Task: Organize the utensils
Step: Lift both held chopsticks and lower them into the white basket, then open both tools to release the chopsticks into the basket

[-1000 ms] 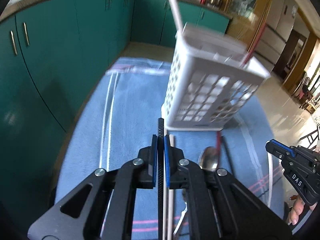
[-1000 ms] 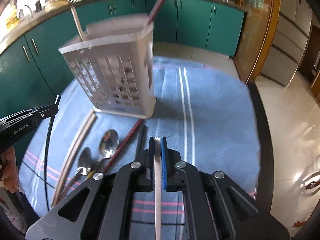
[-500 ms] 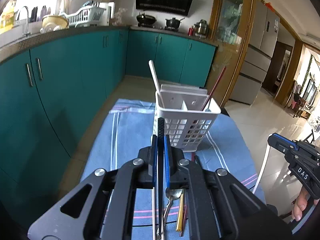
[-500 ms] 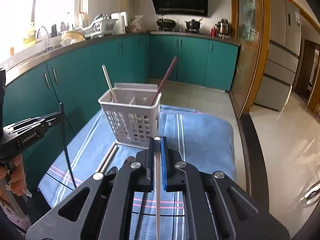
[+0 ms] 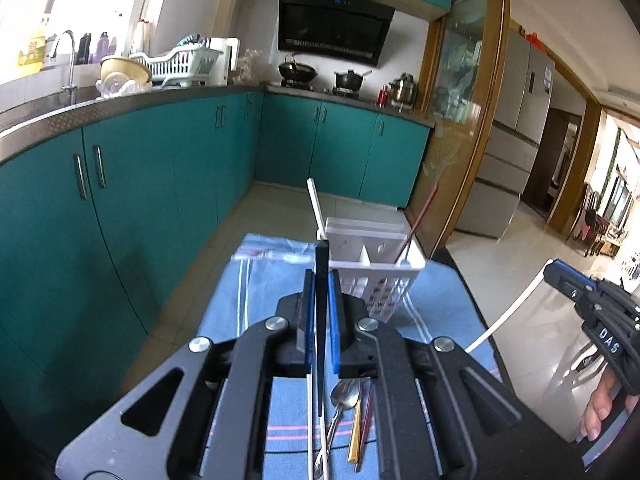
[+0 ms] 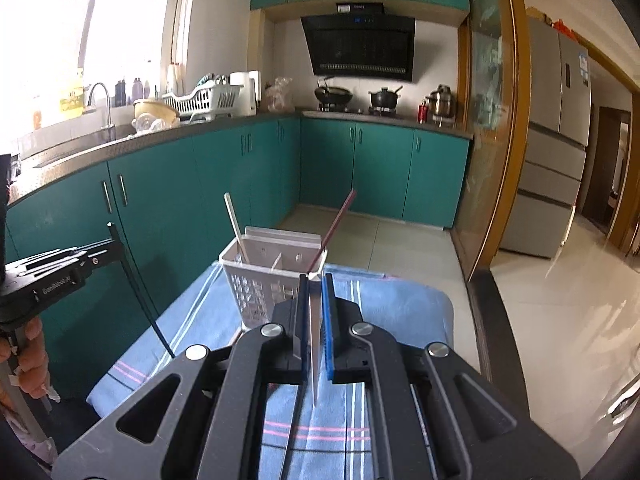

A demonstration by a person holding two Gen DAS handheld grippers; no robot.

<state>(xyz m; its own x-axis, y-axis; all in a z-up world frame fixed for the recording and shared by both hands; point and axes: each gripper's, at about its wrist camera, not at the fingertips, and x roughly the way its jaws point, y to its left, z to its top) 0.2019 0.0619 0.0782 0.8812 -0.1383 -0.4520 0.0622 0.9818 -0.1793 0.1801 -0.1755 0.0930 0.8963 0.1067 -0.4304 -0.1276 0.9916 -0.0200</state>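
My left gripper (image 5: pixel 321 280) is shut on a black chopstick (image 5: pixel 321 256), held up in the air short of the white slotted caddy (image 5: pixel 376 268). In the right wrist view my right gripper (image 6: pixel 315 284) is shut on a white chopstick (image 6: pixel 315 340), also raised in front of the caddy (image 6: pixel 256 280). A white chopstick (image 5: pixel 316 208) and a red chopstick (image 5: pixel 420 216) stand in the caddy. A spoon (image 5: pixel 346 394) and other chopsticks (image 5: pixel 356 428) lie on the blue cloth (image 5: pixel 272 280) below my left gripper. Each gripper shows in the other's view, at the frame edge.
The cloth (image 6: pixel 400 304) covers a small table with a dark edge (image 6: pixel 480 320) on the right and tiled floor beyond. Teal cabinets (image 5: pixel 132 208) run close along the left. A person's hand (image 6: pixel 32 360) holds the left gripper's handle.
Both grippers rose and tilted upward, each still holding its chopstick. The caddy, close and large before, now sits smaller and lower in both views.
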